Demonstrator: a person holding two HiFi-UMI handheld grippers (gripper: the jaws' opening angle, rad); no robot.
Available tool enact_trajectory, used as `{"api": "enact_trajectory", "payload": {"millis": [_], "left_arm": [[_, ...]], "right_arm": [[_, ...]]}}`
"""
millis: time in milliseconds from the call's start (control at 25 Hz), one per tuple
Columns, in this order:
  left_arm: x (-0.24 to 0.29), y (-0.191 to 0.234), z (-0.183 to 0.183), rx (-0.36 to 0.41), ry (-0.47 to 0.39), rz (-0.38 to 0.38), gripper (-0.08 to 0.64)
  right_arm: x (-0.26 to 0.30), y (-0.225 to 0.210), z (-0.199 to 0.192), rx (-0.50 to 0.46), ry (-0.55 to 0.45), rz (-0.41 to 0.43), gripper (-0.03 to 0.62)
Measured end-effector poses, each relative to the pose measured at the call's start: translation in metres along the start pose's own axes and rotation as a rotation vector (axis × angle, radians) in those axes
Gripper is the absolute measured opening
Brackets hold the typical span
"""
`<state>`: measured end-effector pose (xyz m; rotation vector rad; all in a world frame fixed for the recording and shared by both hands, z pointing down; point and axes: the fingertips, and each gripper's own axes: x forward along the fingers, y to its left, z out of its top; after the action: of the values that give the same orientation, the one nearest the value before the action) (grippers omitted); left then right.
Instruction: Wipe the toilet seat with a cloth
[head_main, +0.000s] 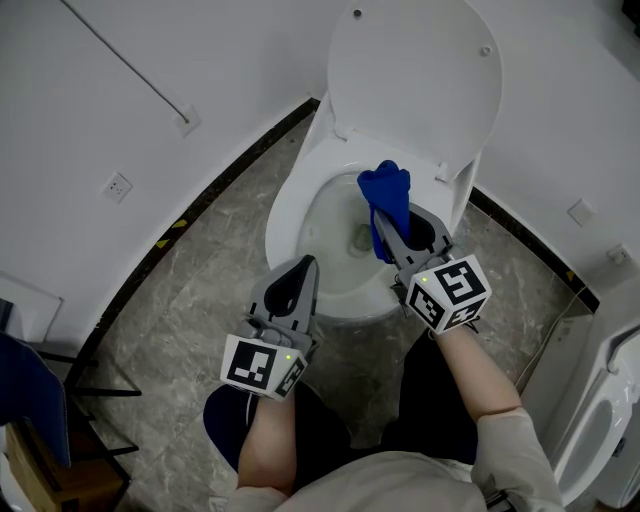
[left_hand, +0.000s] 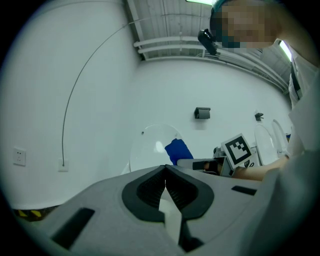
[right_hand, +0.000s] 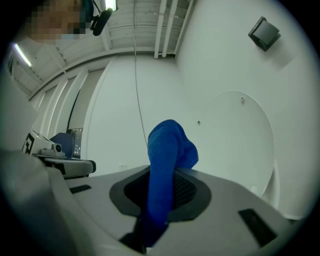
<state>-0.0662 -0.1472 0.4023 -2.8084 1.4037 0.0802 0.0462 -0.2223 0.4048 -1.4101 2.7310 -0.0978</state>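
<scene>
Right gripper (head_main: 390, 238): clamped on blue cloth (head_main: 387, 192).
Cloth: over bowl, right side; contact with toilet (head_main: 283, 215) unclear.
Left gripper (head_main: 306, 268): jaws together, empty, at near rim.
Lid (head_main: 415, 70): up.

This is a bathroom. A white toilet (head_main: 290, 215) stands just ahead of the left claw (head_main: 308, 266) and the right claw (head_main: 388, 228). Its lid (head_main: 415, 70) is tipped up beyond them. The floor (head_main: 200, 290) under the claws is grey stone tiles. White walls (head_main: 120, 80) go round behind the toilet, with a dark strip (head_main: 215, 190) at the bottom. A plug socket (head_main: 118, 186) sits on the wall, off past the left claw. Another toilet (head_main: 600, 430) stands out past the right claw.
</scene>
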Motion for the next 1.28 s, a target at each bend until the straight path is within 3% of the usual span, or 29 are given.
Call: {"api": "enact_trajectory", "payload": {"millis": [280, 520, 1280], "left_arm": [[0.0, 0.004, 0.002, 0.007, -0.01, 0.011, 0.008], [0.002, 0.007, 0.003, 0.018, -0.014, 0.015, 0.008], [0.002, 0.001, 0.005, 0.037, -0.019, 0.021, 0.008]], "right_arm": [[-0.022, 0.015, 0.009, -0.021, -0.059, -0.013, 0.063], [-0.034, 0.023, 0.007, -0.065, -0.06, -0.02, 0.063], [-0.045, 0.032, -0.005, -0.064, -0.06, -0.04, 0.063]]}}
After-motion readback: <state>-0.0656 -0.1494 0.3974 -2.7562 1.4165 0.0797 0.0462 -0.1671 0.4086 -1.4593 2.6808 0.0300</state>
